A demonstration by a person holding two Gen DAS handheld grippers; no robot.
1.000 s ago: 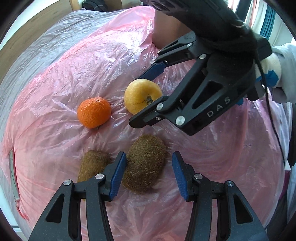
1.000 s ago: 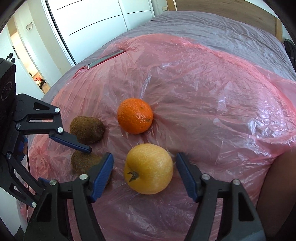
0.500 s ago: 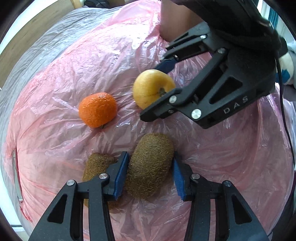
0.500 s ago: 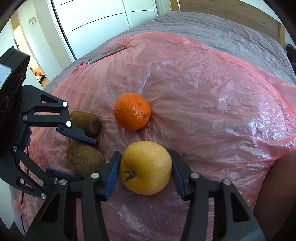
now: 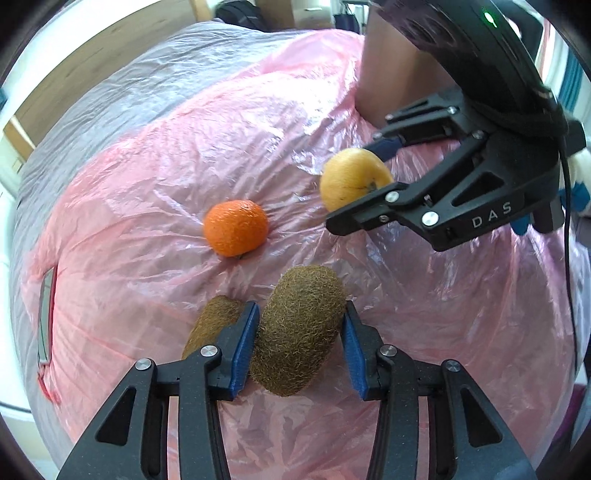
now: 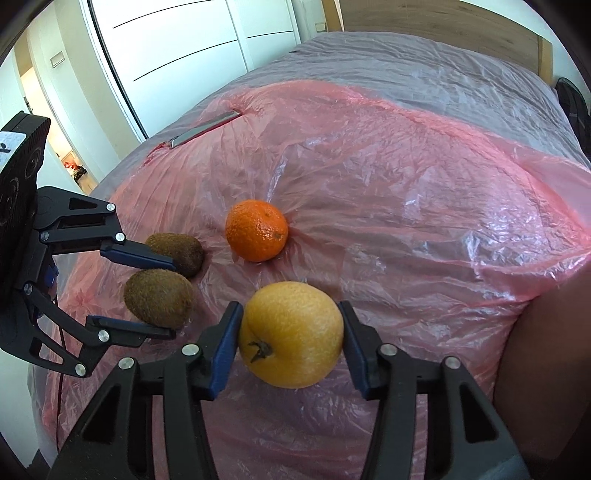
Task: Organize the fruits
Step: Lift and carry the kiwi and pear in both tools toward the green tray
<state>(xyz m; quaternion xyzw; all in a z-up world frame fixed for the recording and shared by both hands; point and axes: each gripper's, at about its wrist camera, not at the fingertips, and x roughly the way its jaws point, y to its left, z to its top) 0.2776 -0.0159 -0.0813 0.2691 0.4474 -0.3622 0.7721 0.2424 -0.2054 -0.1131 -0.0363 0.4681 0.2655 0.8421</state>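
My left gripper [image 5: 300, 341] is shut on a brown kiwi [image 5: 298, 332], its blue pads pressing both sides. A second kiwi [image 5: 214, 325] lies just left of it on the pink plastic sheet [image 5: 147, 192]. My right gripper [image 6: 288, 341] is shut on a yellow orange-like fruit [image 6: 291, 334], held slightly above the sheet. From the right wrist view the left gripper [image 6: 162, 295] shows at the left with its kiwi [image 6: 159, 297], the other kiwi [image 6: 177, 251] behind it. A mandarin [image 5: 236, 227] sits alone on the sheet [image 6: 369, 184] between both grippers.
The sheet covers a grey bed cover [image 6: 424, 70] that slopes off at every side. A flat grey strip [image 6: 207, 129] lies on the sheet's far corner. White wardrobe doors [image 6: 166, 44] and a wooden headboard [image 6: 443, 22] stand beyond. A person's arm [image 5: 391, 74] is behind the right gripper.
Both grippers closed from open around their fruit onto it: left on the kiwi, right on the yellow fruit. Both then rose a little with the fruit. The mandarin stayed put.
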